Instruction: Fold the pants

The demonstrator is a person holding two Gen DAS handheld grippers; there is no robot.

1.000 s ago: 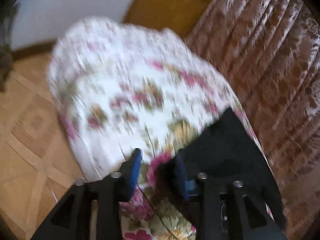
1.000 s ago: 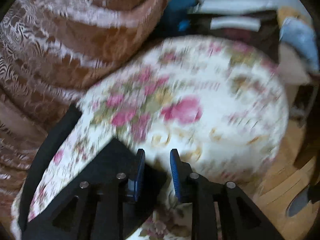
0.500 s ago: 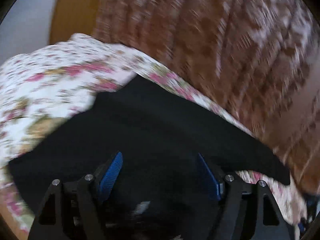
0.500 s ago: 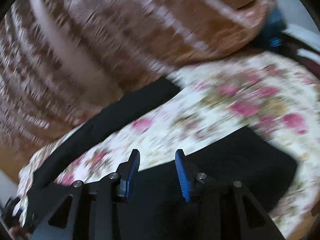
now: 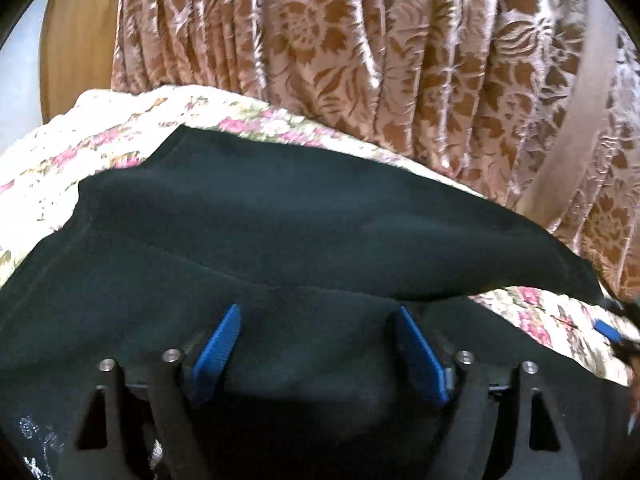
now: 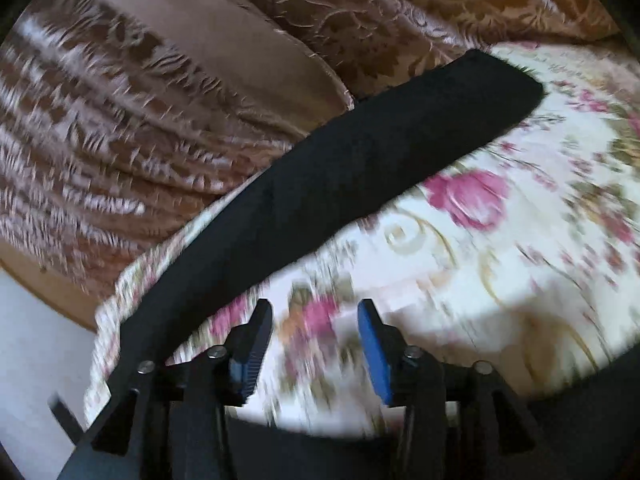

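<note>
My left gripper [image 5: 318,316] just opened wide over the black pants [image 5: 280,216]; right gripper [image 6: 316,312] also opening, nothing between, above floral cover [image 6: 500,260].

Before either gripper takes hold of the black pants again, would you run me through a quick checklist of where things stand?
1. Left gripper open, having just widened, nothing pinched: ok.
2. Right gripper open, having just widened, nothing between the pads: ok.
3. Black pants lying on the floral bedspread: ok.
4. One leg straight and flat: ok.
5. Pants fully folded: not ok.
6. Waistband position: cannot tell.
</note>
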